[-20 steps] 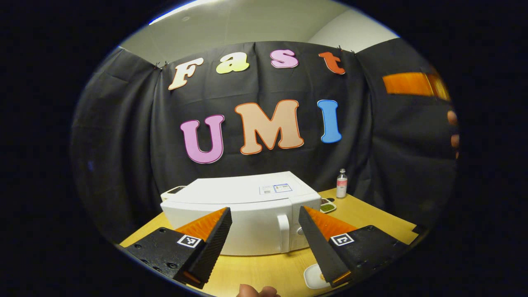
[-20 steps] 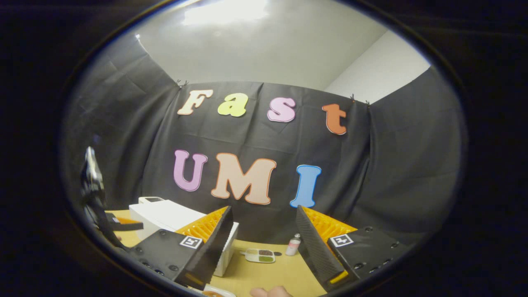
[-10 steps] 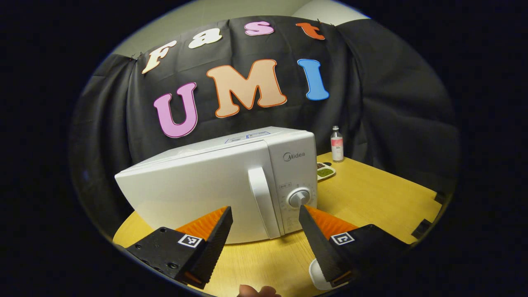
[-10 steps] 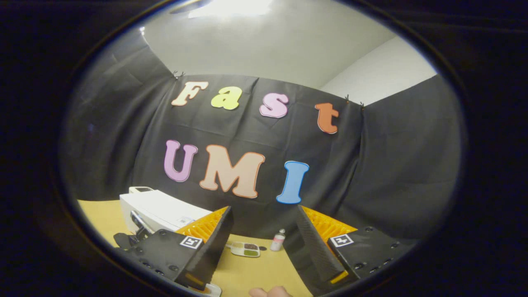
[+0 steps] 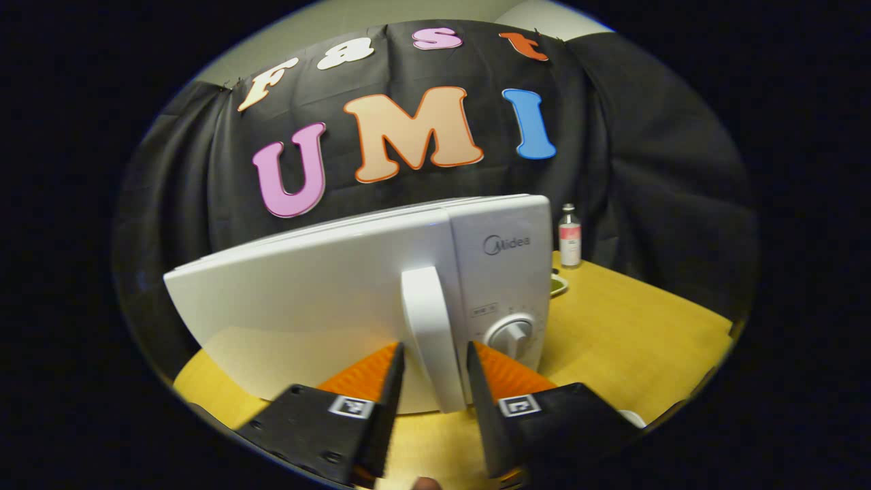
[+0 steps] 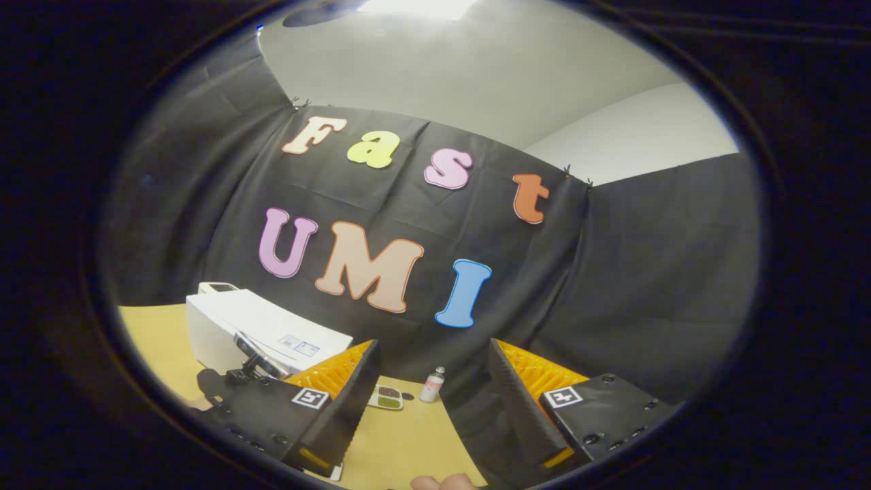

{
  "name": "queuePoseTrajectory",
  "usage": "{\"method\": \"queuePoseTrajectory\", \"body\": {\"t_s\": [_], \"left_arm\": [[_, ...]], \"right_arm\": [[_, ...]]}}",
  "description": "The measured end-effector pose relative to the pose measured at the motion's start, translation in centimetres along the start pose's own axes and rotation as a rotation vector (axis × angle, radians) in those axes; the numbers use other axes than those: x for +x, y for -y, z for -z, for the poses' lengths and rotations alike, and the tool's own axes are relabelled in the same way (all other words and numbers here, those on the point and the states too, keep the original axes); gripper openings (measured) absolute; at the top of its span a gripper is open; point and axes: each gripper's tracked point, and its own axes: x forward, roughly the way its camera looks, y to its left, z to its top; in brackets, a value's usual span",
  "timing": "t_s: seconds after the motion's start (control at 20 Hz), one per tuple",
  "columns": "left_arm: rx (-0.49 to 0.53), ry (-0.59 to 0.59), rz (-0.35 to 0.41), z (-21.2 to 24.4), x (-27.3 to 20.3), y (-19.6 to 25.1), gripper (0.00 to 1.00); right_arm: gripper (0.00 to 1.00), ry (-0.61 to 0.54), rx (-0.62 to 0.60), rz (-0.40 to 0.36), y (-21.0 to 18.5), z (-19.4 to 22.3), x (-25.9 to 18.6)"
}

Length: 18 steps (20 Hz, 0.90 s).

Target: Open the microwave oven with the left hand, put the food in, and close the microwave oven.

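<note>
The white microwave [image 5: 326, 299] stands on the wooden table [image 5: 633, 340] with its door closed. My left gripper [image 5: 434, 346] has both fingers pressed against the sides of the upright door handle [image 5: 425, 313], low on the bar. The round dial [image 5: 510, 333] sits just right of it. A sliver of a white plate [image 5: 629, 416] shows at the lower right; whatever is on it is hidden. In the right gripper view the microwave [image 6: 252, 323] lies far left. My right gripper [image 6: 432, 350] hangs open above the table, nothing between its fingers.
A small bottle [image 5: 569, 235] stands by the back cloth right of the microwave, with a small divided dish [image 6: 388, 397] beside it. Open tabletop [image 6: 408, 435] stretches to the right of the microwave.
My left gripper dropped lower, moved in to the microwave front, and narrowed its fingers onto the door handle. The right gripper tilted and drifted a little, staying open.
</note>
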Motion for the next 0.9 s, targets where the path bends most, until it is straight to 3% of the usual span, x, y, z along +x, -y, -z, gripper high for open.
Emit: {"method": "queuePoseTrajectory", "body": {"t_s": [0.05,0.15,0.4,0.55,0.75,0.9], "left_arm": [[-0.002,-0.027,-0.002,0.6,-0.3,-0.1,0.31],[-0.047,0.014,0.002,-0.3,-0.3,-0.3,0.21],[-0.049,0.029,0.035,-0.5,-0.6,-0.1,0.10],[-0.112,-0.021,0.036,0.0,-0.7,0.0,0.04],[-0.098,-0.036,0.117,-0.2,-0.9,0.3,0.01],[-0.106,-0.052,0.115,0.9,-3.7,0.2,0.01]], "right_arm": [[0.97,-0.004,0.005,-0.004,-0.1,0.0,0.0],[0.97,-0.005,0.017,-0.010,0.0,-0.1,0.1],[0.97,0.000,0.069,-0.013,0.7,-0.1,1.1],[0.97,0.014,0.102,-0.016,1.0,-0.6,1.6],[0.98,0.042,0.098,-0.016,1.5,-0.7,2.5],[0.97,0.059,0.126,-0.011,1.8,-1.0,3.3]]}}
